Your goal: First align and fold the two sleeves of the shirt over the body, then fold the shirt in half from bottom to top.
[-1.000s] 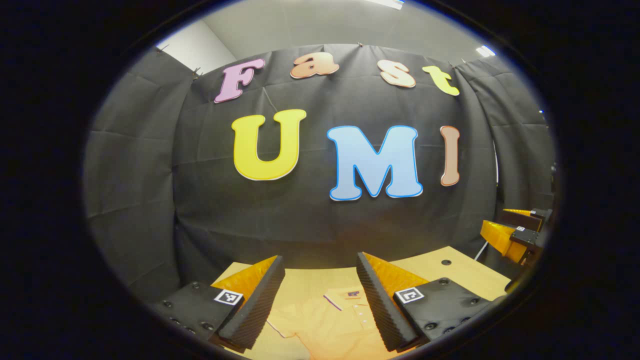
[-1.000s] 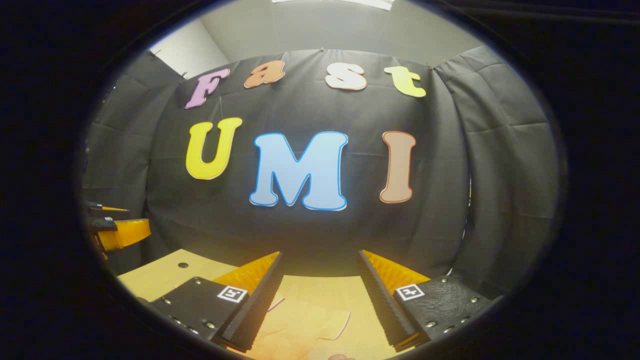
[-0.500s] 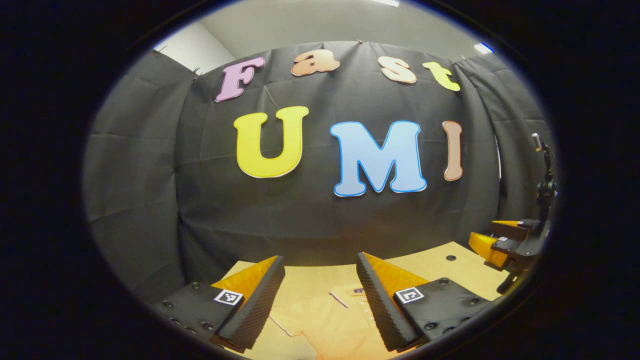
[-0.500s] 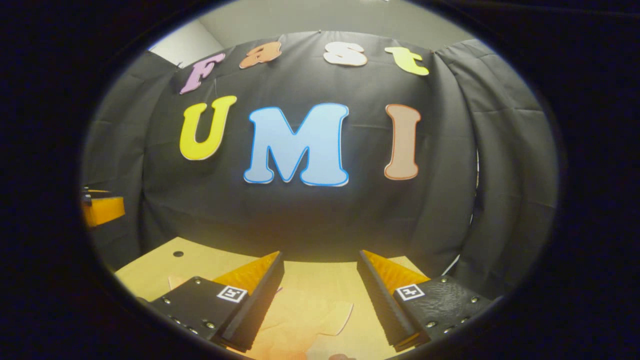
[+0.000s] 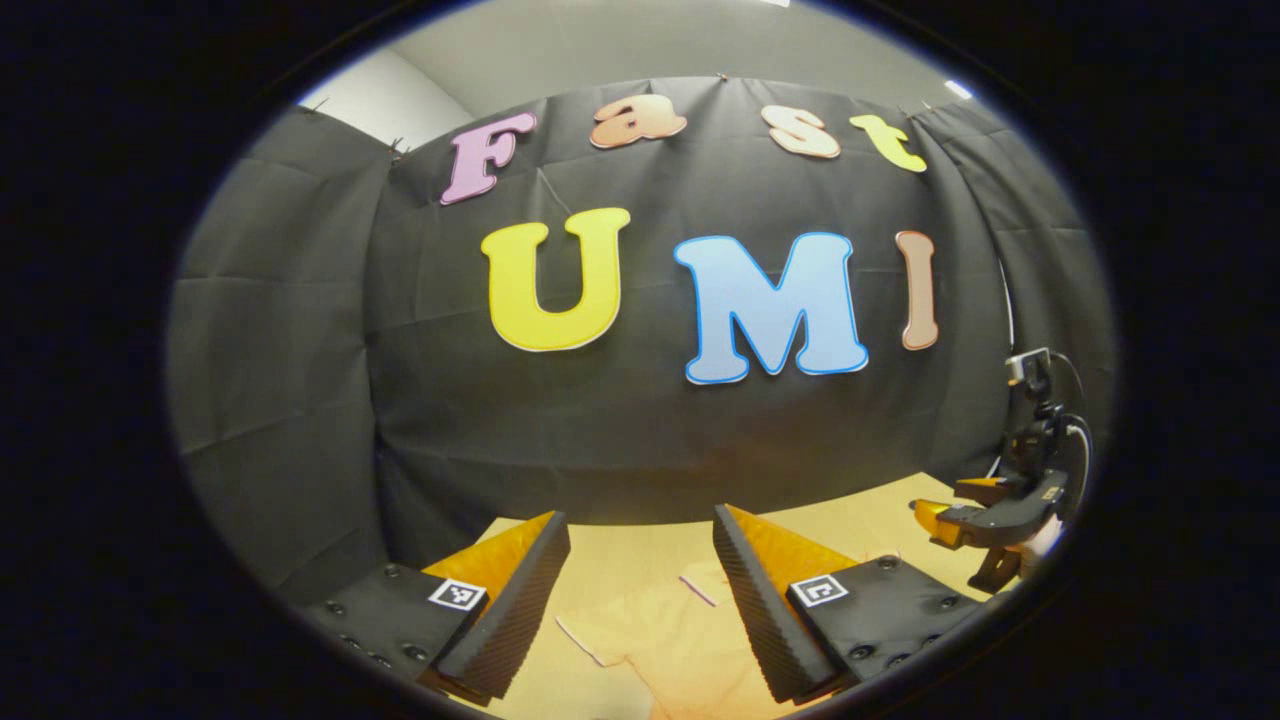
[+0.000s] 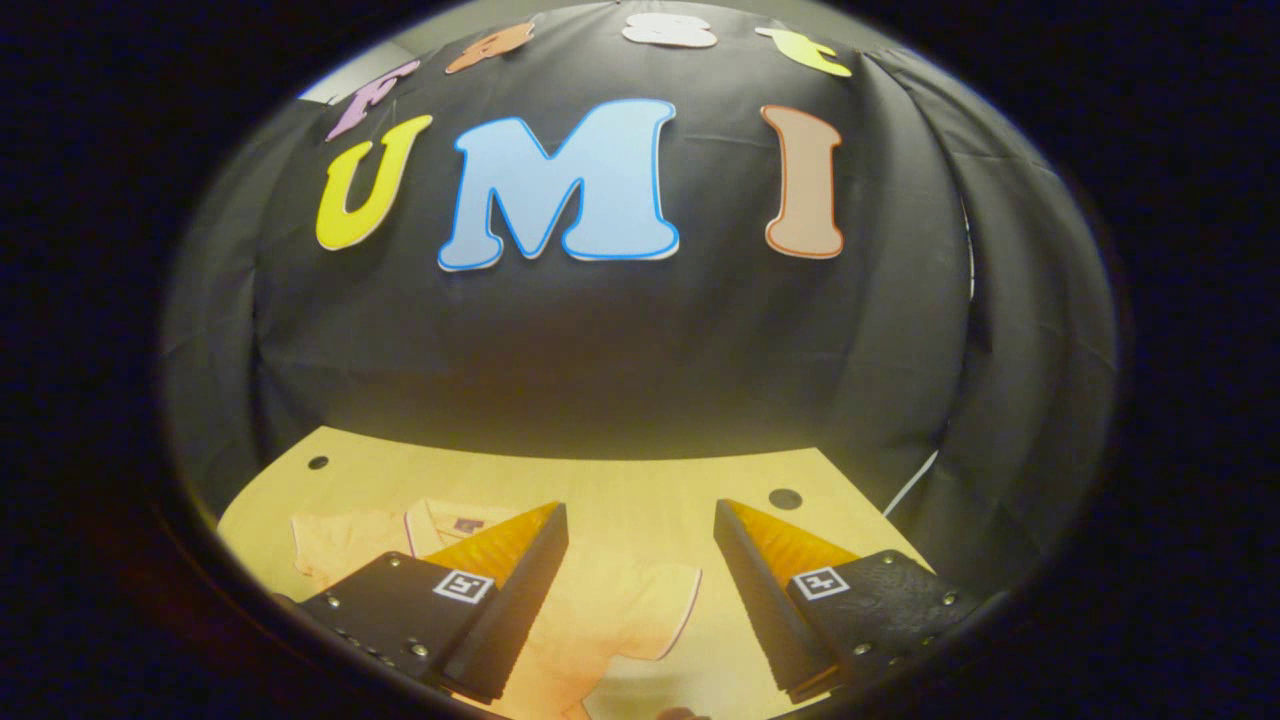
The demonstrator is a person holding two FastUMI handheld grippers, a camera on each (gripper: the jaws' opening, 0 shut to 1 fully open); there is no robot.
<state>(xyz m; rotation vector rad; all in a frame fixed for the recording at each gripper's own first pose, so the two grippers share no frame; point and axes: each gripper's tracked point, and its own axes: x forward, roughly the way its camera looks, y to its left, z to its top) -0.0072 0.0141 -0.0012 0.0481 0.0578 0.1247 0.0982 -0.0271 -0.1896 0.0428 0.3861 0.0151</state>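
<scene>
A pale orange shirt with dark trim lies flat on the wooden table (image 6: 620, 475). In the right gripper view its collar (image 6: 432, 520) sits at the left and one short sleeve (image 6: 645, 600) lies between my fingers. My right gripper (image 6: 640, 510) hovers open above that sleeve, holding nothing. In the left gripper view the shirt's other sleeve (image 5: 625, 632) lies below my left gripper (image 5: 640, 520), which is open and holds nothing. At the right edge of that view the right gripper (image 5: 950, 517) hangs low over the table.
The table top has two round holes (image 6: 785, 497) (image 6: 318, 462) near its far corners. Black cloth wall (image 6: 600, 340) stands right behind the table's far edge. A cable (image 6: 915, 480) runs down past the right corner.
My right gripper has tipped down and moved forward, so more table and shirt show under it. In the left gripper view it has dropped lower. My left gripper has shifted slightly.
</scene>
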